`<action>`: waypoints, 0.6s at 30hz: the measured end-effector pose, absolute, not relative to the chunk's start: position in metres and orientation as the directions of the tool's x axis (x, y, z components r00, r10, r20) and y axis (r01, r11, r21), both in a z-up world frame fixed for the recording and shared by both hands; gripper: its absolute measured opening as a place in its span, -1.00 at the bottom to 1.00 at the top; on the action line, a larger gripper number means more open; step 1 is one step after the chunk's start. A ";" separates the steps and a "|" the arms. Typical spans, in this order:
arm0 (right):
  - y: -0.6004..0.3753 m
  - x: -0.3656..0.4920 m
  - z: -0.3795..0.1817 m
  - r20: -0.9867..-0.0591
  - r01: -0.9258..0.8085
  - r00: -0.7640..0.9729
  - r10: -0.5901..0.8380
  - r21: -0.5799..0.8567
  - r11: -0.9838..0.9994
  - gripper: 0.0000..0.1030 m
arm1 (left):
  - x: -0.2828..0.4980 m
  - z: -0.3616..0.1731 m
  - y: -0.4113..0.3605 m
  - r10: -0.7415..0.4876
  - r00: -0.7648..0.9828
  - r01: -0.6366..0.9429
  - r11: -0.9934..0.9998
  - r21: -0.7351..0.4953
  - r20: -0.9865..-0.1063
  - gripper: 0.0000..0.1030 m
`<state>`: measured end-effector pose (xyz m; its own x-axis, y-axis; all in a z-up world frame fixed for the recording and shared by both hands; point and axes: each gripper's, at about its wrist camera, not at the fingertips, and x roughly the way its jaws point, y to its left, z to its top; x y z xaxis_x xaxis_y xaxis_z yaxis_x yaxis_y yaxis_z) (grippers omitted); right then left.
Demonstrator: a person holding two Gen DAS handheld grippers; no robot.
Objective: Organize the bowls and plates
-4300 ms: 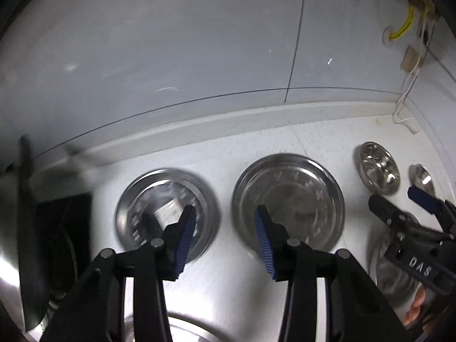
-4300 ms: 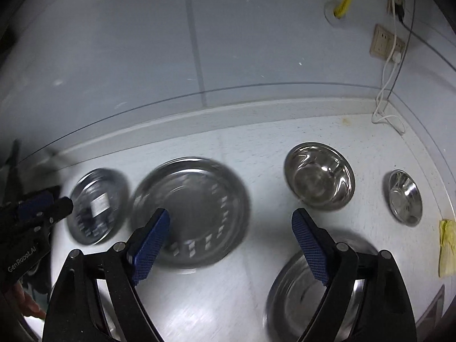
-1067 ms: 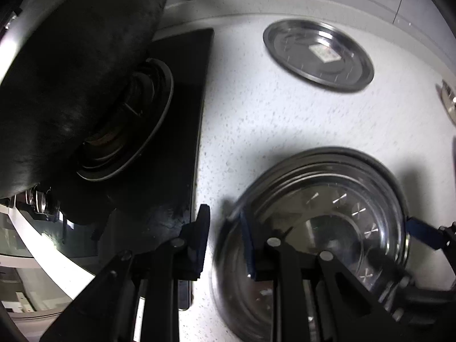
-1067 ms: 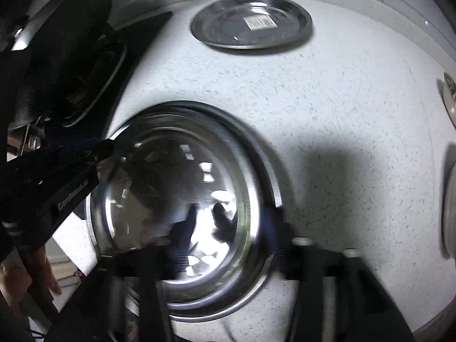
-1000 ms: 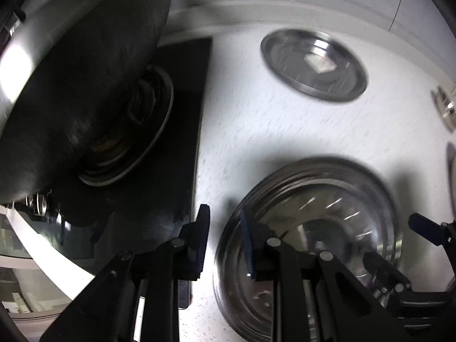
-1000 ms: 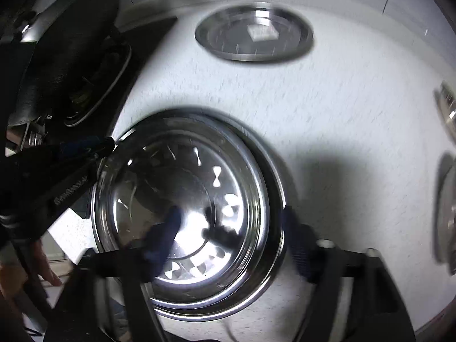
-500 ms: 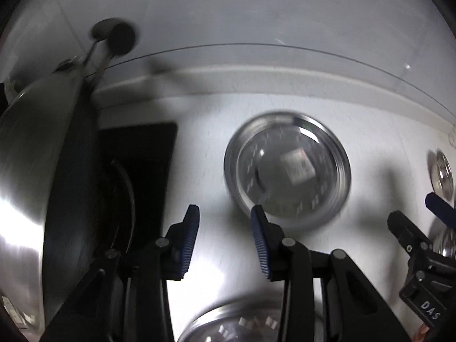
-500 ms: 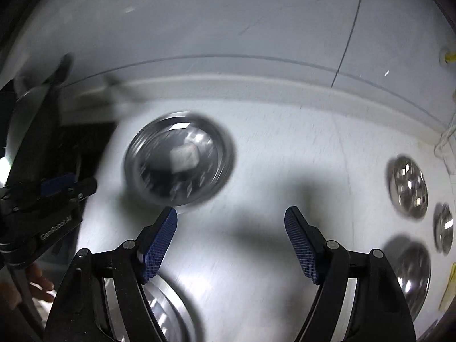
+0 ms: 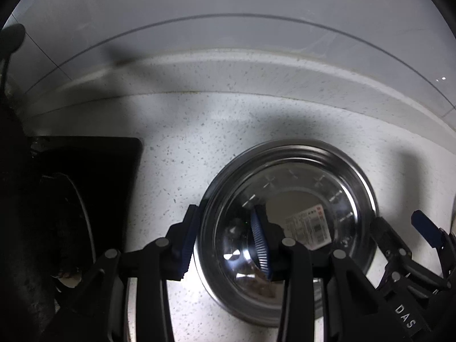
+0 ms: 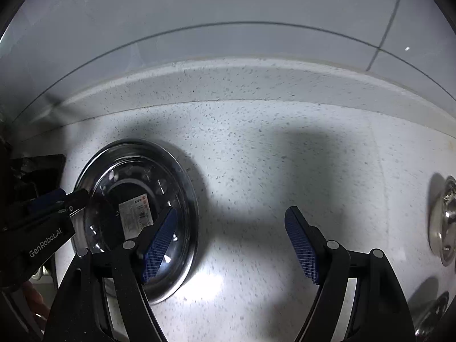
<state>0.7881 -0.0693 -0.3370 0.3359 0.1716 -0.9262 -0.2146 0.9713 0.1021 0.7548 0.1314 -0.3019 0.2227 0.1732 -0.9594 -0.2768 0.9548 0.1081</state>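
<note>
Plate [image 9: 287, 196] polished metal, mirror-glossy, with a white paper label [image 9: 309, 228] stuck inside. Counter [image 10: 285, 148] white speckled stone, smooth, slight sheen. Wall [image 10: 228, 0] smooth glossy tile. Gripper fingers [image 10: 302, 245] matt black plastic with blue ribbed pads. Small bowl [image 10: 444, 219] at right, shiny metal. Hob [image 9: 85, 171] at left, glossy black.

Black left gripper [image 9: 225, 243] marked "GenRobot.AI" and right gripper [image 10: 230, 245] marked "DAS", blue ribbed jaws, silver screws
</note>
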 end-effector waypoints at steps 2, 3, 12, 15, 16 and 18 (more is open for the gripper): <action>-0.064 0.793 -0.345 -0.931 -0.224 0.320 0.178 0.108 0.969 0.42 | 0.756 -0.306 0.131 0.196 0.227 -0.280 0.951 0.129 -0.954 -0.29; -0.063 0.795 -0.348 -0.932 -0.228 0.315 0.179 0.109 0.968 0.42 | 0.757 -0.307 0.131 0.205 0.223 -0.281 0.950 0.139 -0.953 -0.29; -0.035 0.795 -0.366 -0.934 -0.312 0.313 0.174 0.072 0.947 -0.73 | 0.756 -0.326 0.146 0.152 0.217 -0.338 0.938 0.072 -0.964 -0.60; -0.024 0.791 -0.367 -0.939 -0.329 0.316 0.136 0.026 0.944 -0.72 | 0.754 -0.328 0.150 0.136 0.213 -0.325 0.944 0.060 -0.968 -0.64; -0.026 0.791 -0.369 -0.939 -0.329 0.311 0.143 0.035 0.944 -0.73 | 0.753 -0.329 0.150 0.126 0.208 -0.315 0.947 0.056 -0.970 -0.64; -0.028 0.788 -0.371 -0.943 -0.326 0.298 0.149 0.046 0.944 -0.73 | 0.750 -0.330 0.146 0.122 0.205 -0.294 0.954 0.058 -0.971 -0.66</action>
<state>0.7884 -0.0279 -0.3708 0.2976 0.1492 -0.9430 -0.3264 0.9441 0.0464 0.7497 0.1457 -0.3299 0.2050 0.1219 -0.9711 -0.2941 0.9540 0.0577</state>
